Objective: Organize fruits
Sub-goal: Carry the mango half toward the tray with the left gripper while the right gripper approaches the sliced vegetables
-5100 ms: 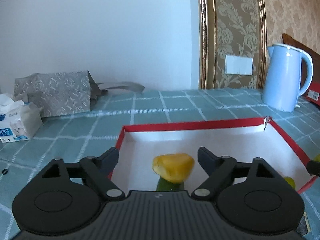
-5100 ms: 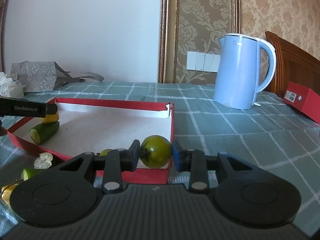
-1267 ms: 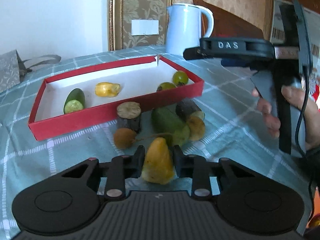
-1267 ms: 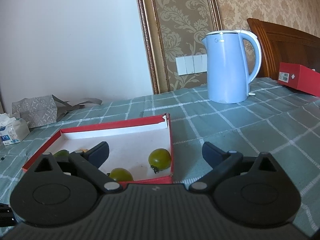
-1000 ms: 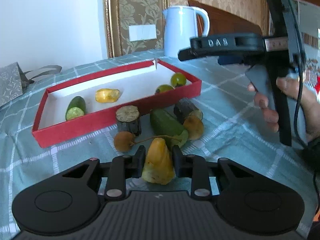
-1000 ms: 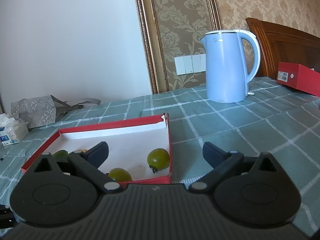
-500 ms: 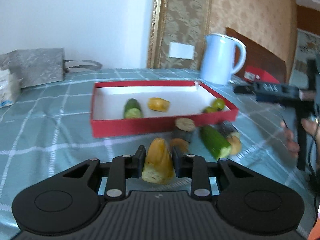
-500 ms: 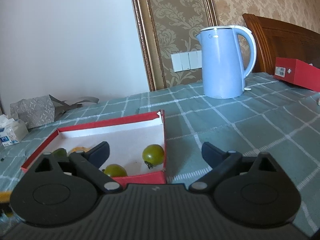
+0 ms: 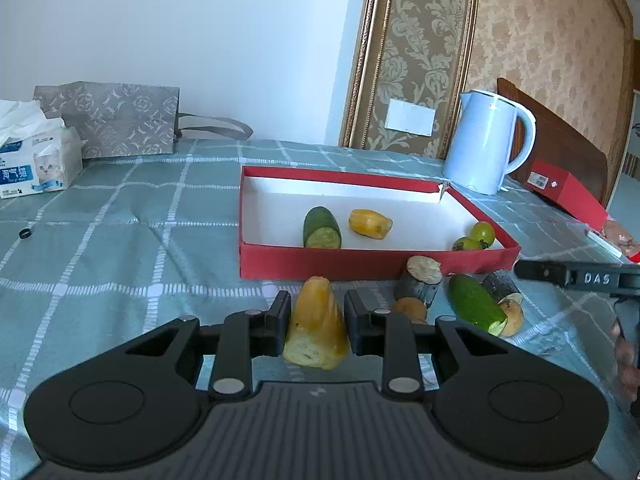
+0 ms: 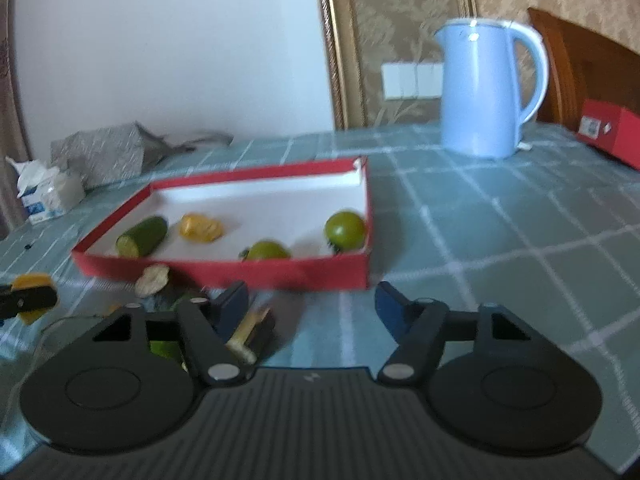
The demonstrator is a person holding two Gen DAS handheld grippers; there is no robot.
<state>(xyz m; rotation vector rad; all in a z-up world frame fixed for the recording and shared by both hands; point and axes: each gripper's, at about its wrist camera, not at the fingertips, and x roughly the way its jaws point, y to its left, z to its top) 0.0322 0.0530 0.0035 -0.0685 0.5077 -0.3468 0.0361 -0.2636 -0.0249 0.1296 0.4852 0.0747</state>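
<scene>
Fingers of the left gripper (image 9: pixel 316 322) clamp a yellow fruit piece (image 9: pixel 316 330), held in front of the red box (image 9: pixel 360 258) above the checked tablecloth (image 9: pixel 120 240). Inside the box lie a cucumber piece (image 9: pixel 322 227), another yellow piece (image 9: pixel 370 223) and two green tomatoes (image 9: pixel 476 237). The right gripper (image 10: pixel 310 306) is spread apart with nothing between its fingers, just before the box's near wall; more cut pieces (image 9: pixel 476 308) lie outside it.
</scene>
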